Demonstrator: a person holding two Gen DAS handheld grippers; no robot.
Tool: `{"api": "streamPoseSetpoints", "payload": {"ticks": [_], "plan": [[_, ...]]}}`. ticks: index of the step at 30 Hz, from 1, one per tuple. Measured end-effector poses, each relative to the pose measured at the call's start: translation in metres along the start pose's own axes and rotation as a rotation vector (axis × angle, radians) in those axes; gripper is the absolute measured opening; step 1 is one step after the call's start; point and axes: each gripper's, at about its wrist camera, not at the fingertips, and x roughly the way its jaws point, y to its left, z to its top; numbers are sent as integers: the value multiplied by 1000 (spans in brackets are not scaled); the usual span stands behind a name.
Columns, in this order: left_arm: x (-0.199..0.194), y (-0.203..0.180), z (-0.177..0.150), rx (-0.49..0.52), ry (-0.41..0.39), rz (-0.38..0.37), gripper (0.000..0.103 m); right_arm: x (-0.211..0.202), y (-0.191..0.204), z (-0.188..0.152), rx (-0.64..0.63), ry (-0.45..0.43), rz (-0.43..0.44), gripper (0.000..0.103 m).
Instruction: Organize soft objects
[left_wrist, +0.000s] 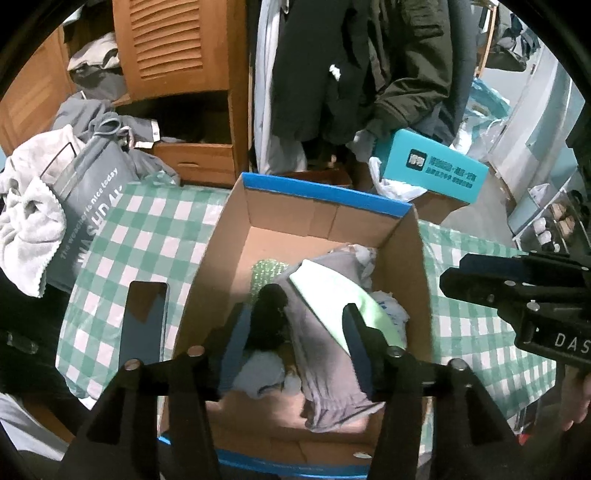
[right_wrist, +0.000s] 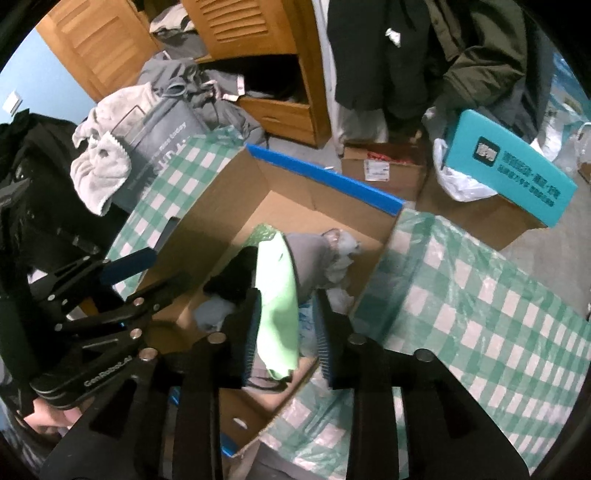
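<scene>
Black left gripper (left_wrist: 295, 314) up close, jaws standing apart above a grey folded garment (left_wrist: 325, 350), pads pressing on nothing. Black right gripper (right_wrist: 287, 295) likewise parted, a pale green cloth (right_wrist: 277, 306) hanging between its pads, brushing one pad at most and clamped by neither.

Beneath both, spread wide: a green-and-white checked plastic cover (left_wrist: 147, 229). On it, an open brown cardboard box with blue-taped edges (left_wrist: 406, 258), part filled.

Inside the box, from big to small: the grey garment draped across the middle with the pale green cloth on top of it; a black soft bundle (left_wrist: 267, 314) beside it; a light blue crumpled piece (left_wrist: 258, 373) near the front wall; white crumpled fabric (left_wrist: 388, 306) against the far side; a patch of green bubble wrap (left_wrist: 266, 273) on the bottom.

Judged from this: one drop into the box just about finished, several soft things already stowed, bare cardboard floor to spare at the back.

Not yet sorted, apparently: a white fluffy towel (left_wrist: 26, 221) slung over a grey printed laundry bag (left_wrist: 92, 206) at the cover's edge, plus grey clothes heaped (left_wrist: 103, 118) by the wooden louvred wardrobe (left_wrist: 170, 48). Plenty left, by the look of it.
</scene>
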Motion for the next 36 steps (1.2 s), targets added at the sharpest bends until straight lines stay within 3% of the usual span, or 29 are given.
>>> {"api": "streamPoseSetpoints", "payload": {"ticks": [3,8,17,25,36], "plan": [[-9,-6,1,12,-8,-4,66,-14,1,-3,-10,-29,-17,48],[-28,-21,2,46,-42,-5,74,-30,4,-8,-25,-64,-42,55],[-55,-34,4,70,-105,-1,87,-57,-6,-18,-5,-120,-54,59],[-54,-40,2,77,-92,30,87,-77,-32,-37,34,-156,-72,60],[-65,-57,-1,118,-140,38,89,-95,-49,-56,40,-174,-95,60]]}}
